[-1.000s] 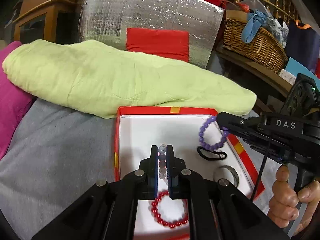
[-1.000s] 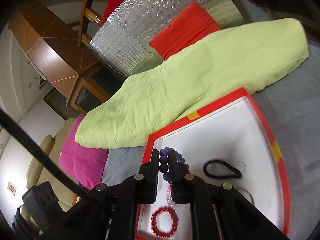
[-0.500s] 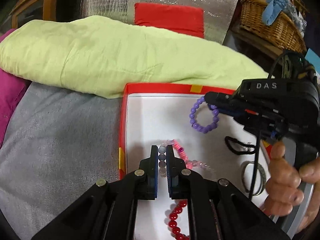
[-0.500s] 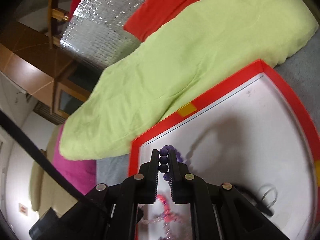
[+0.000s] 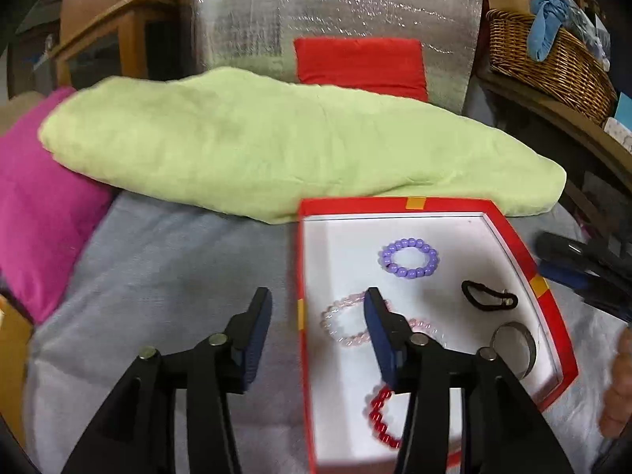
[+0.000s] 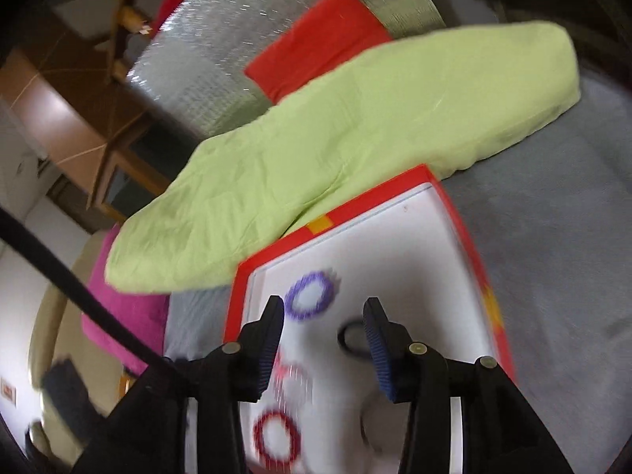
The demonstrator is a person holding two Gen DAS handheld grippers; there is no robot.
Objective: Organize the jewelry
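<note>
A red-rimmed box [image 5: 513, 237] with a white floor holds the jewelry: a purple bracelet [image 5: 409, 258] near its far wall, a black loop [image 5: 489, 296] to the right, a pink bracelet [image 5: 347, 324] and a red bracelet [image 5: 379, 414] nearer, a metal bangle [image 5: 515, 347] by the right wall. The left gripper [image 5: 316, 316] and right gripper [image 6: 323, 322] hover above the box, jaws spread and empty. Placing looks done; next likely calls for finding any remaining piece.

The left tool [image 5: 316, 304] has its fingers spread wide, nothing between them. The right tool [image 6: 323, 312] is likewise spread apart and holds nothing. Fingertips of the person's right hand [image 5: 618, 387] show at the left view's right edge.
</note>
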